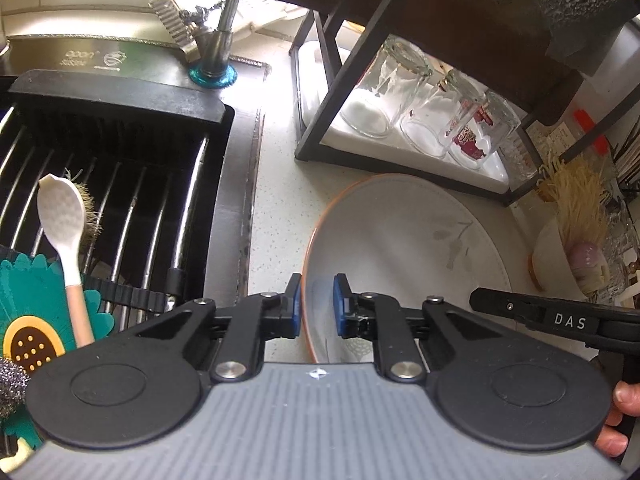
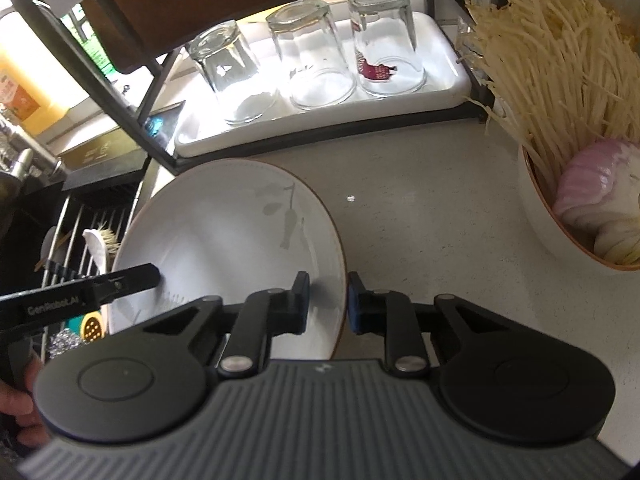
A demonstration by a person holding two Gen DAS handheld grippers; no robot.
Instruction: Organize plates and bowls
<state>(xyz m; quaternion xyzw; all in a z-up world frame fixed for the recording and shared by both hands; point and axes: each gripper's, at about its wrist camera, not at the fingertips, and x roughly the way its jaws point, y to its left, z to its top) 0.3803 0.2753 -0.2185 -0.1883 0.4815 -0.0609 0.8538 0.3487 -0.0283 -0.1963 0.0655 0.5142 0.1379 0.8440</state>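
The speckled pale stone countertop [image 2: 420, 184] carries the wide white ceramic plate with an orange-brown rim [image 1: 400, 240], lying between the sink and the black-framed rack of upturned glasses [image 2: 304, 56], likely set there for sorting. The left gripper [image 1: 316, 304] straddles its left rim, the right gripper [image 2: 329, 302] its right rim; both look clamped on the plate, probably to lift it level.

A white plate [image 2: 224, 240] with an orange-brown rim and a faint grey leaf print is lying on the pale counter [image 2: 420, 208]. A bowl [image 2: 552, 232] holding noodles and onion is sitting well apart.
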